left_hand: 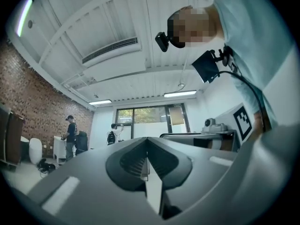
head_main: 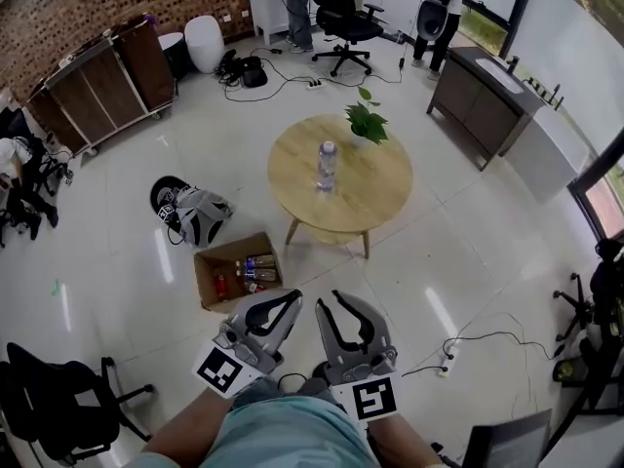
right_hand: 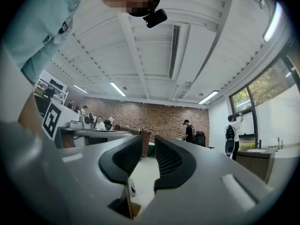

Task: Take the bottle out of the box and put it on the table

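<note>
A clear water bottle (head_main: 326, 167) stands upright on the round wooden table (head_main: 370, 193). On the floor to the table's near left lies an open cardboard box (head_main: 209, 288) holding several bottles (head_main: 256, 268). Both grippers are held close to the person's body, above the floor and short of the box. My left gripper (head_main: 291, 300) (left_hand: 146, 146) is shut, its jaws meeting with nothing between them. My right gripper (head_main: 329, 301) (right_hand: 148, 149) is beside it, with a narrow gap between its jaws and nothing held. Both gripper views look out across the room and show neither bottle nor box.
A potted plant (head_main: 366, 122) sits at the table's far edge. A grey backpack (head_main: 195, 214) lies on the floor left of the table. A black office chair (head_main: 58, 398) is at lower left, and a power strip with cable (head_main: 448, 363) at lower right. People stand at the far wall.
</note>
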